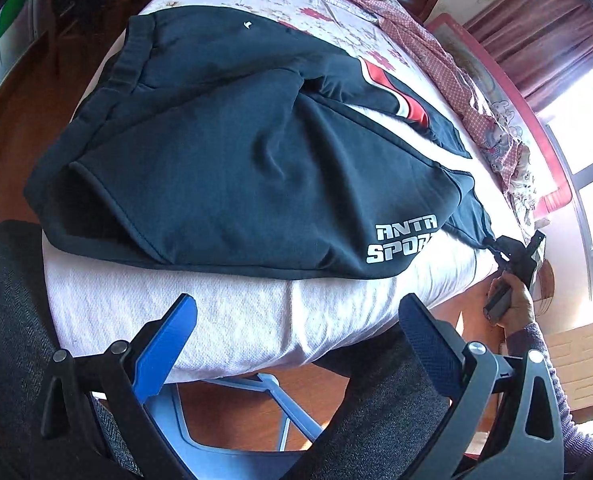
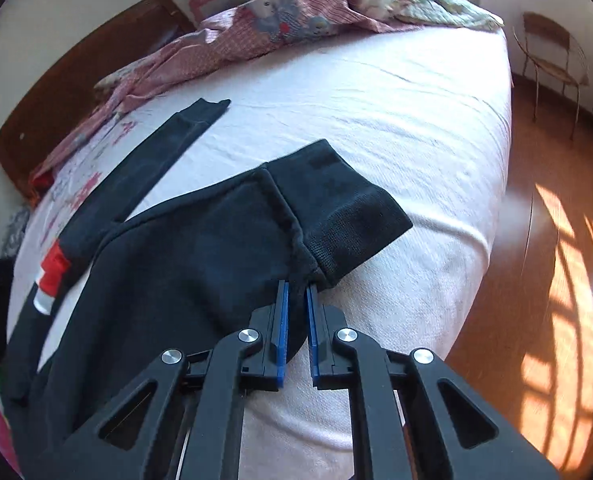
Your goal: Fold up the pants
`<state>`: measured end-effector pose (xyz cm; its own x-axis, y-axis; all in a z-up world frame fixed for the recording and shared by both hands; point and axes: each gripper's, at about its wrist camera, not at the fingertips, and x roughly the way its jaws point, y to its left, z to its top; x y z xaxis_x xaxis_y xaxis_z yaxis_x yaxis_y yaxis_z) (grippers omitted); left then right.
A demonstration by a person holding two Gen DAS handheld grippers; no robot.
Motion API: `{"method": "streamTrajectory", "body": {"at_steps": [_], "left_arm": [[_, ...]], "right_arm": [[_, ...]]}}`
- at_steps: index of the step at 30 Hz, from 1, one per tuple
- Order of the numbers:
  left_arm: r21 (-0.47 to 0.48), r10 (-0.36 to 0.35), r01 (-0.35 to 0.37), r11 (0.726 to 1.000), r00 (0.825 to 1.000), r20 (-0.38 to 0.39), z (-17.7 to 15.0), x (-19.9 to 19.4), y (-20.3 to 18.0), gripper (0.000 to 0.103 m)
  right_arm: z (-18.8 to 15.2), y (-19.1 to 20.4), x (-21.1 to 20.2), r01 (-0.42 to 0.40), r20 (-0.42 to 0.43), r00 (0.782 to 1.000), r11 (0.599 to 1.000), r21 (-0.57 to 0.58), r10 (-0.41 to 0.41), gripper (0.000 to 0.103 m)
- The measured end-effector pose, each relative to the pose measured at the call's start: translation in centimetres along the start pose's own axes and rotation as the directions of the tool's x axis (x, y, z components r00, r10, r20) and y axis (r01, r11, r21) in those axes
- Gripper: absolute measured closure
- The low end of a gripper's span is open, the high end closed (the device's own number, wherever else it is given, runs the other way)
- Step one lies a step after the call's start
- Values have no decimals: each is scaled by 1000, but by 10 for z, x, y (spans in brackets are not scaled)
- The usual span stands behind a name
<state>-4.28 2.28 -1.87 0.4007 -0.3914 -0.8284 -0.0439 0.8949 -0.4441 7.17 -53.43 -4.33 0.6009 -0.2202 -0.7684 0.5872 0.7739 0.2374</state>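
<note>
Right gripper (image 2: 296, 292) clamped on pants (image 2: 200, 248) by the ribbed cuff (image 2: 348, 208), at bed (image 2: 416, 128) near edge. Left gripper (image 1: 296, 320) spread wide, off the bed's corner. Thin bite: likely to slip under drag. Second leg's cuff seen only from right wrist; waistband (image 1: 96, 92) only from left.

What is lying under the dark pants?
The pants lie on the bed's white sheet, with floral bedding at their far edge. The sheet directly beneath is covered. The right gripper pinches one leg near its ribbed cuff.
</note>
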Motion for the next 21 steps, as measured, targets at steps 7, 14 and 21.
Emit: {"method": "streamTrajectory", "body": {"at_steps": [7,14,21], "left_arm": [[-30,25,-25,999,1000,-1,1,0,2,2],[-49,34,-36,998,998,-55,3,13,3,2],[-59,54,-56,997,998,-42,8,14,5,2]], "right_arm": [[42,8,-70,90,196,979,974,-209,-48,97],[38,-60,6,49,-39,998,994,-99,-53,89],[4,-65,-19,197,127,971,979,53,-202,53]]}}
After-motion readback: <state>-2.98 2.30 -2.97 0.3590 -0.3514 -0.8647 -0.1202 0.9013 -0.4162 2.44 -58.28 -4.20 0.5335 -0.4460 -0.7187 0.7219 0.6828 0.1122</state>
